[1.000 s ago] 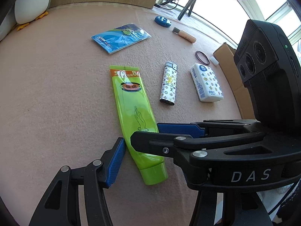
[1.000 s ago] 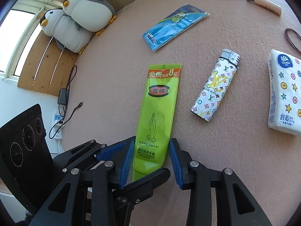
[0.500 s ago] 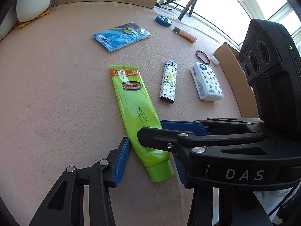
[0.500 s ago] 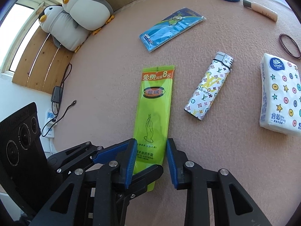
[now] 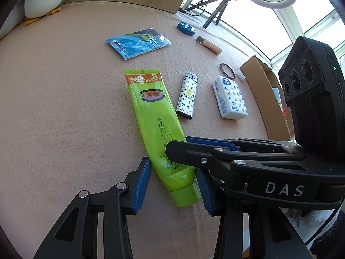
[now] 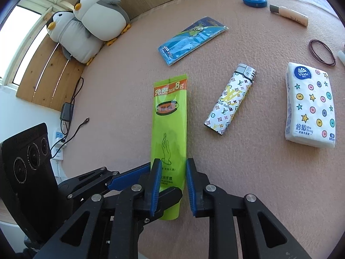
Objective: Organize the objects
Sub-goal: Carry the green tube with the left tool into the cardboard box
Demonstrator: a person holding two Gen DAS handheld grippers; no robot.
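Left wrist view: my left claw (image 5: 172, 183) stands apart, its blue pads either side of the capped end of the green hand-cream tube (image 5: 157, 125), which lies flat on the pink tabletop (image 5: 64, 108); my right claw crosses in from the right over the tube's lower part. Beyond lie a patterned lighter (image 5: 187, 96), a tissue pack (image 5: 229, 97) and a cardboard box (image 5: 265, 95). Right wrist view: my right claw (image 6: 172, 181) straddles the same tube (image 6: 170, 118), pads close beside its edges; whether they grip it I cannot tell. Two plush penguins (image 6: 86, 26) sit at the far edge.
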